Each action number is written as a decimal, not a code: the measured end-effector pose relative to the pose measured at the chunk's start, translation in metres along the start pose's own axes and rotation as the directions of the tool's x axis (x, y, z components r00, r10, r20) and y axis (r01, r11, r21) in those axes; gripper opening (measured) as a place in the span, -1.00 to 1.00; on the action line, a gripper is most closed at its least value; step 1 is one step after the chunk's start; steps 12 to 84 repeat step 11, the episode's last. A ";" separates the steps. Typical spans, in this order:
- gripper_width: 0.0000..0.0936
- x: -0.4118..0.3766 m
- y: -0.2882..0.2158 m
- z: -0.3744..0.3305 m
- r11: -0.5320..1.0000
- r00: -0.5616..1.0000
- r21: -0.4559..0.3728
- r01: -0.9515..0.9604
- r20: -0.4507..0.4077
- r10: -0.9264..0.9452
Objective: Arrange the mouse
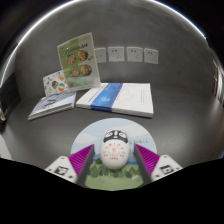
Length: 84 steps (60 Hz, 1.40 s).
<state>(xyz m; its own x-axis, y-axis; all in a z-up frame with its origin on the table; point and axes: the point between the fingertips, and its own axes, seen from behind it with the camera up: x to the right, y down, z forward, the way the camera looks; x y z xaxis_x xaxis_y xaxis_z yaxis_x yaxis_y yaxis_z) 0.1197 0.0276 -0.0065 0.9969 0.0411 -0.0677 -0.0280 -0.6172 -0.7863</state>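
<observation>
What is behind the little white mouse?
Behind the mouse, held between the gripper fingers, lie a white-and-blue box and a booklet. What's under the mouse is hidden.

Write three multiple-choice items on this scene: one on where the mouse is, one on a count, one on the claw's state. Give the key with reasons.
1. Where is the mouse?
A. On the books
B. Between the claw fingers
C. Against the wall

2. How many wall sockets show?
A. One
B. Three
C. Five

3. How does the claw stand?
A. Shut on the mouse
B. Shut on nothing
C. Wide open, away from the mouse

Key:
1 B: the white mouse sits between the two pink pads.
2 B: three white plates line the wall beyond the books.
3 A: both pads appear to press the mouse's sides, with no gap to see.
</observation>
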 end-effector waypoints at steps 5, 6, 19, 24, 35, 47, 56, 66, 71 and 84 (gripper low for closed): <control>0.78 -0.004 0.002 -0.023 0.999 0.999 0.030 -0.020 0.041 0.018; 0.78 -0.004 0.003 -0.030 0.999 0.999 0.034 -0.024 0.045 0.022; 0.80 0.002 0.011 -0.055 0.997 0.998 0.061 -0.052 0.044 0.049; 0.80 0.002 0.011 -0.055 0.997 0.998 0.061 -0.052 0.044 0.049; 0.80 0.002 0.011 -0.055 0.997 0.998 0.061 -0.052 0.044 0.049; 0.80 0.002 0.011 -0.055 0.997 0.998 0.061 -0.052 0.044 0.049; 0.80 0.002 0.011 -0.055 0.997 0.998 0.061 -0.052 0.044 0.049; 0.80 0.002 0.011 -0.055 0.997 0.998 0.061 -0.052 0.044 0.049; 0.80 0.002 0.011 -0.055 0.997 0.998 0.061 -0.052 0.044 0.049; 0.80 0.002 0.011 -0.055 0.997 0.998 0.061 -0.052 0.044 0.049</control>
